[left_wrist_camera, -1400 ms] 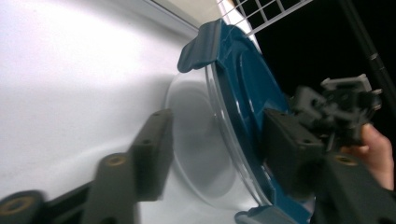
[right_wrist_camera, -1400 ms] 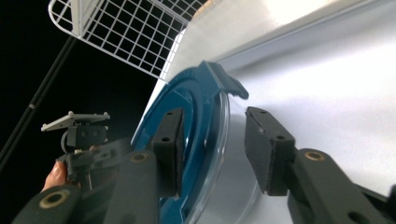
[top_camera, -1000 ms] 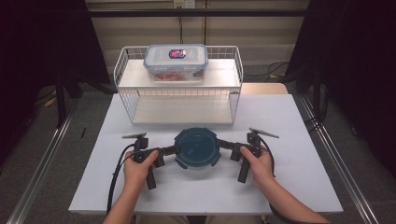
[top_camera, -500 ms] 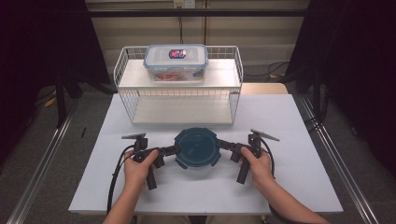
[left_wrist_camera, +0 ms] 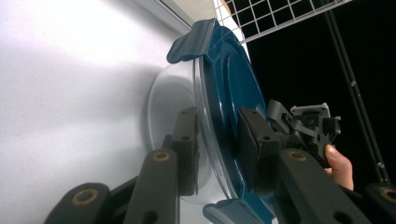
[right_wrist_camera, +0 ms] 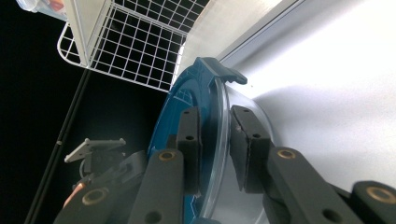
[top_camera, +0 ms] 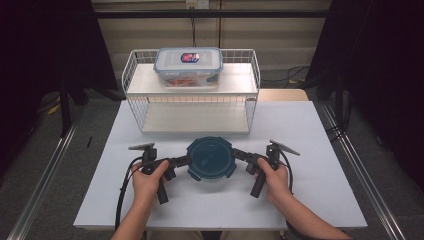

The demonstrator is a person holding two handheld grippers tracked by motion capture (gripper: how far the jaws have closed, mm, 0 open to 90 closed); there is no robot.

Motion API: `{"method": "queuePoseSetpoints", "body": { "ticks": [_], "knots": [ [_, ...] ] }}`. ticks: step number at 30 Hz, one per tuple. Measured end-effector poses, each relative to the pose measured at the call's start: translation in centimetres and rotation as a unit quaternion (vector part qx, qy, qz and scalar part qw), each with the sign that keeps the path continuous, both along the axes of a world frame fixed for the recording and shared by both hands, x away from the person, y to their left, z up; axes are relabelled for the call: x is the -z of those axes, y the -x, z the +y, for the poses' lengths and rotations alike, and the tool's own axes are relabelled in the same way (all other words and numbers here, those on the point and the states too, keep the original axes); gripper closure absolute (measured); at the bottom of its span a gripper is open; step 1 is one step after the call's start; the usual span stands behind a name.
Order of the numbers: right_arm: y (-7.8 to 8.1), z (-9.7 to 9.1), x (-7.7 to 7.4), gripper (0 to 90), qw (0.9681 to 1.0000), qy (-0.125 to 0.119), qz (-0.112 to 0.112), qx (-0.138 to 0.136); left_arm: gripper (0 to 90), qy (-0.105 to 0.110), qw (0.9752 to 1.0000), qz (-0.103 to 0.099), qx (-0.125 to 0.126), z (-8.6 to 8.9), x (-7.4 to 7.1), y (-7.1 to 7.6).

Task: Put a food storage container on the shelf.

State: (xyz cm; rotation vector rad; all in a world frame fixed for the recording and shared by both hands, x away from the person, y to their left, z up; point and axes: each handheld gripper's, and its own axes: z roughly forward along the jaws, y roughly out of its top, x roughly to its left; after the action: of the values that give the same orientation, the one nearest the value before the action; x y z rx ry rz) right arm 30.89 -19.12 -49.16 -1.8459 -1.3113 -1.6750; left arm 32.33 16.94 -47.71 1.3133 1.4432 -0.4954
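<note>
A round clear container with a dark blue lid (top_camera: 210,157) stands on the white table (top_camera: 310,135) near its front. My left gripper (top_camera: 184,161) comes at it from the left, turned on its side. Its jaws have just been closing, with one pad (left_wrist_camera: 187,149) against the clear bowl wall and the other on the lid (left_wrist_camera: 224,70). My right gripper (top_camera: 239,154) mirrors it on the right side. Its jaws have also just been closing, and they pinch the lid (right_wrist_camera: 187,93) and rim between the pads (right_wrist_camera: 245,144). A hand holds each gripper.
Behind the container stands a white wire shelf rack (top_camera: 192,107). On its top shelf sits a clear rectangular box with a blue-edged lid (top_camera: 188,65) and food inside. Dark curtains flank the table, and metal rails run along both sides.
</note>
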Motion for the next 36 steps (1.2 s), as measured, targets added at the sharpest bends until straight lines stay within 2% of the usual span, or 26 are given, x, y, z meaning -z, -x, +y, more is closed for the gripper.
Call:
{"method": "queuePoseSetpoints", "body": {
  "ticks": [1, 3, 6, 12, 13, 14, 15, 17, 20, 22, 25, 28, 30, 32, 34, 36],
  "knots": [
    [0.1, 0.0, 0.1, 74.7, 0.9998, -0.015, 0.010, 0.009, 70.8, 0.004, 1.0000, 0.002, -0.004, 0.0, 0.0, 0.1],
    [0.1, 0.0, 0.3, 74.9, 0.9996, -0.021, 0.011, 0.014, 71.0, 0.001, 1.0000, 0.003, -0.002, 0.0, 0.0, 0.2],
    [0.0, 0.2, 0.5, 75.1, 0.9993, -0.027, 0.005, 0.027, 71.3, 0.007, 0.9998, 0.003, -0.017, -0.2, 0.0, 0.4],
    [-0.1, 0.2, 0.2, 75.7, 0.9986, -0.039, -0.001, 0.035, 73.0, 0.002, 0.9999, 0.001, -0.015, -0.3, -0.4, 0.6],
    [-0.2, 0.2, 0.2, 75.7, 0.9984, -0.036, -0.014, 0.041, 73.4, 0.004, 0.9999, 0.001, -0.014, -0.3, -0.5, 0.6],
    [-0.3, 0.2, 0.0, 75.7, 0.9986, -0.035, -0.010, 0.038, 73.8, 0.004, 0.9999, 0.000, -0.013, -0.3, -0.5, 0.6],
    [-0.4, 0.1, 0.0, 75.6, 0.9986, -0.033, -0.019, 0.038, 74.0, 0.006, 0.9999, -0.004, -0.015, -0.4, -0.5, 0.7],
    [-0.5, 0.1, -0.2, 75.6, 0.9986, -0.039, -0.009, 0.035, 74.1, 0.007, 0.9999, 0.001, -0.014, -0.4, -0.5, 0.6],
    [-0.6, 0.1, -0.1, 75.3, 0.9989, -0.025, -0.022, 0.034, 73.9, 0.011, 0.9998, -0.003, -0.016, -0.4, -0.4, 0.5],
    [-0.8, -0.1, -0.2, 75.2, 0.9994, -0.016, -0.017, 0.025, 73.8, 0.014, 0.9997, -0.001, -0.021, -0.5, -0.2, 0.4],
    [-1.0, 0.0, 0.1, 74.9, 0.9994, -0.013, -0.011, 0.031, 72.7, 0.018, 0.9996, -0.007, -0.020, -0.5, 0.0, 0.3],
    [-1.4, -0.1, 0.2, 74.7, 0.9995, -0.018, 0.000, 0.024, 72.0, 0.027, 0.9993, 0.003, -0.025, -0.4, 0.3, 0.0],
    [-1.6, -0.1, 0.4, 73.9, 0.9998, -0.005, -0.004, 0.020, 71.1, 0.020, 0.9995, 0.000, -0.025, -0.5, 0.3, -0.1],
    [-1.6, -0.2, 0.4, 70.8, 0.9997, -0.017, 0.011, 0.011, 71.0, 0.024, 0.9994, 0.003, -0.026, -0.4, 0.5, -0.2],
    [-1.7, -0.1, 0.6, 66.5, 0.9999, -0.013, 0.003, 0.010, 71.0, 0.024, 0.9994, 0.005, -0.024, -0.4, 0.4, -0.2],
    [-1.6, 0.2, 0.6, 63.1, 0.9999, -0.005, 0.011, 0.008, 70.9, 0.023, 0.9995, 0.005, -0.023, -0.4, 0.4, -0.2]
  ]
}}
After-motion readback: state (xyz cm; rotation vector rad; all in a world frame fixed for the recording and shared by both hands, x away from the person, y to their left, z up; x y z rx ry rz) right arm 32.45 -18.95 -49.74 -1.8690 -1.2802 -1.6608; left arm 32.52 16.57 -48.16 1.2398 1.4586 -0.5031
